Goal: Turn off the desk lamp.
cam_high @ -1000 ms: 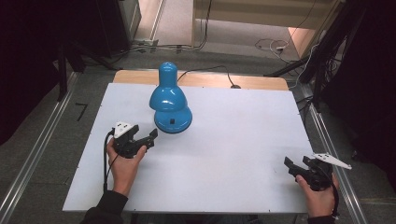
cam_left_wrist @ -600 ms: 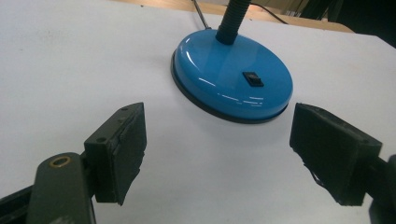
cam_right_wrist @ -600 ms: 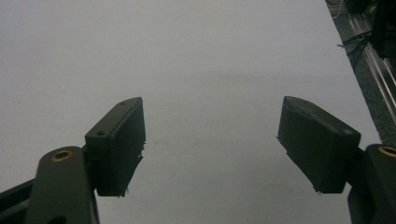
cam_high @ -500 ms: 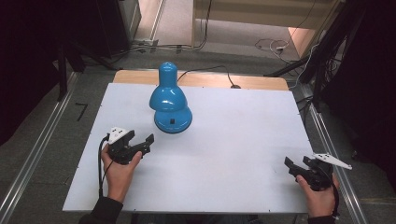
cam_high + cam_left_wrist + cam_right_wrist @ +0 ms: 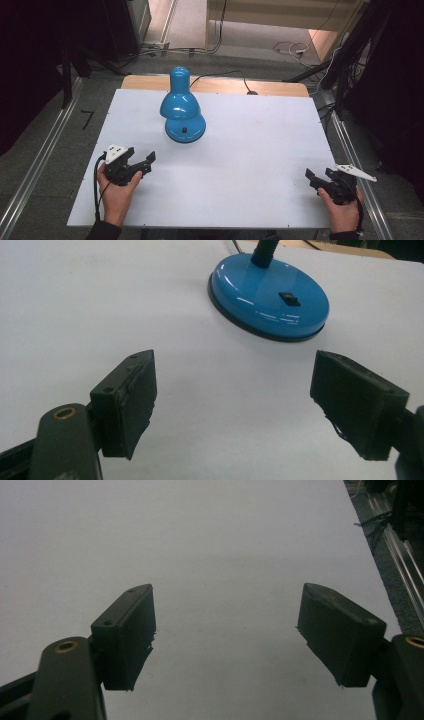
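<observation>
A glossy blue desk lamp (image 5: pixel 182 107) stands on the white table (image 5: pixel 250 145), toward the back left, its shade bent down over its round base (image 5: pixel 270 290); a black switch sits on the base. My left gripper (image 5: pixel 142 162) is open and empty at the front left, a hand's length short of the lamp base, jaws pointed toward it. In the left gripper view its two black pads (image 5: pixel 127 402) stand wide apart with bare table between them. My right gripper (image 5: pixel 315 179) rests open and empty at the table's front right corner, with wide-set pads (image 5: pixel 125 635).
The lamp's black cord (image 5: pixel 227 77) runs off the back over a wooden strip (image 5: pixel 260 87). Metal rails (image 5: pixel 357 170) flank the table on both sides. Cables lie on the floor behind. White tabletop spreads between the two grippers.
My left hand and gripper have drawn back from the lamp toward the table's front left. The right hand stayed put.
</observation>
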